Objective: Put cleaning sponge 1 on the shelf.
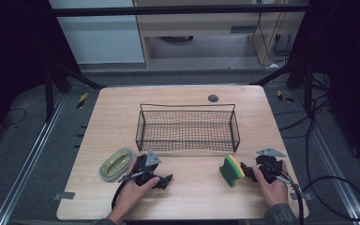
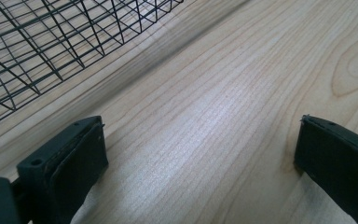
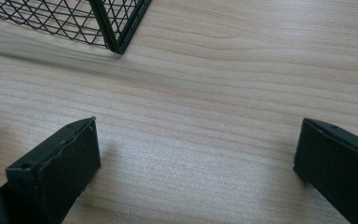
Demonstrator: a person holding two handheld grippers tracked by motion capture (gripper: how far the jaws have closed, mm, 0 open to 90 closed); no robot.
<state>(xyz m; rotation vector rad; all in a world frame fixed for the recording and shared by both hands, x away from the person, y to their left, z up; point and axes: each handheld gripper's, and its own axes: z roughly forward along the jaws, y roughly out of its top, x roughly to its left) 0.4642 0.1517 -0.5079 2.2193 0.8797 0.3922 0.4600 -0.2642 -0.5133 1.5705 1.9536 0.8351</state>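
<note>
Left gripper (image 1: 168, 180) spread wide, empty, beside soap dish (image 1: 116, 164); right gripper (image 1: 244, 171) likewise (jaws apart), touching sponge (image 1: 231, 170).

A light wooden table (image 1: 122, 117) is carrying a black wire basket (image 1: 188, 127), a green soap dish (image 1: 116, 163), and a green-and-yellow sponge (image 1: 231, 170).
</note>
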